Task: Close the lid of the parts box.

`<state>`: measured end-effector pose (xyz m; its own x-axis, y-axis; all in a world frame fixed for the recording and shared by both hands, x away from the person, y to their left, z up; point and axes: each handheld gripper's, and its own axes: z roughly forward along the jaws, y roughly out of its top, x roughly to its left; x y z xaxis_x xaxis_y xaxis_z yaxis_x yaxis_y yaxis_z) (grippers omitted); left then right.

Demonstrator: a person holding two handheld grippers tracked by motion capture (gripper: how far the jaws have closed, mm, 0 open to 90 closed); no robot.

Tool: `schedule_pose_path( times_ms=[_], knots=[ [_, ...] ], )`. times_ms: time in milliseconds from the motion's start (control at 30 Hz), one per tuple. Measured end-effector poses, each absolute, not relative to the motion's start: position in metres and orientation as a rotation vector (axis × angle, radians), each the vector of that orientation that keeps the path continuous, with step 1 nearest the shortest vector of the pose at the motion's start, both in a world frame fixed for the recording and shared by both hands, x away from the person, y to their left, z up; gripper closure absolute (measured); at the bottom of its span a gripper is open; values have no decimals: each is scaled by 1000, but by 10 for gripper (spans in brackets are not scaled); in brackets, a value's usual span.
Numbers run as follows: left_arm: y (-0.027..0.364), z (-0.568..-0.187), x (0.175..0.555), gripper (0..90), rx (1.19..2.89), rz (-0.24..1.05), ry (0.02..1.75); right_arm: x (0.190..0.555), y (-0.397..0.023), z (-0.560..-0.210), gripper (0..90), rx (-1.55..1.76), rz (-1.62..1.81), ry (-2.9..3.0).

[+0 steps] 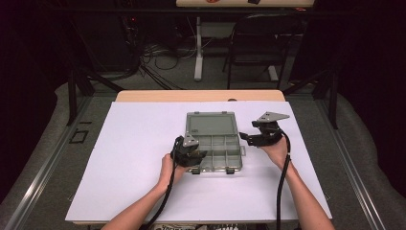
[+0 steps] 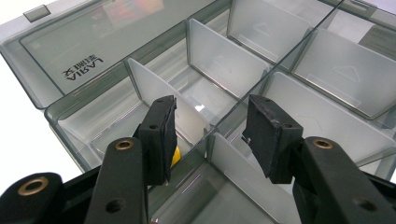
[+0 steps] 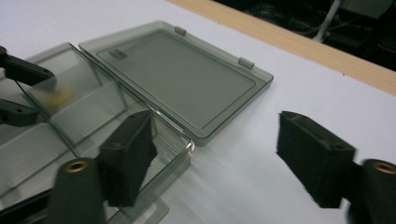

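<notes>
Hovering over the box (image 1: 214, 146) on the tabletop (image 1: 139, 158), your left gripper (image 2: 210, 135) holds its jaws open above the dividers, gripping nothing. Your right gripper (image 3: 215, 156) sits just beside the box's right edge, jaws open and empty.

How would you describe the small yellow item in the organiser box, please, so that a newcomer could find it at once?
On the white sheet covering the table lies an open, smoky-grey transparent plastic organiser box, lid folded flat behind it. At its near-left corner, the left hand-held gripper hangs over the compartments. The small yellow piece sits below its jaws, the sole coloured item among bare translucent dividers.
</notes>
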<state>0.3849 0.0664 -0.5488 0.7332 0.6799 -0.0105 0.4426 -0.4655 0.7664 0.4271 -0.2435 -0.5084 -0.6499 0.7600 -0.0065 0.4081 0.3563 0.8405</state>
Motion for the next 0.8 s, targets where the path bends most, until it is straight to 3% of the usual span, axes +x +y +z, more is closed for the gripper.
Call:
schedule_pose_path(
  times_ms=[333, 433, 500, 800],
  knots=[
    [66, -549, 385, 534, 2137, 380, 843, 446, -238, -514, 769, 1095, 1116, 2296],
    [67, -549, 385, 534, 2137, 375, 843, 452, -238, -516, 862, 1110, 1089, 2300],
    [67, -549, 385, 534, 2137, 376, 844, 456, -238, -517, 900, 1121, 1071, 2304],
    [67, -549, 385, 536, 2137, 375, 844, 463, -230, -524, 900, 1118, 1004, 2364]
  ],
)
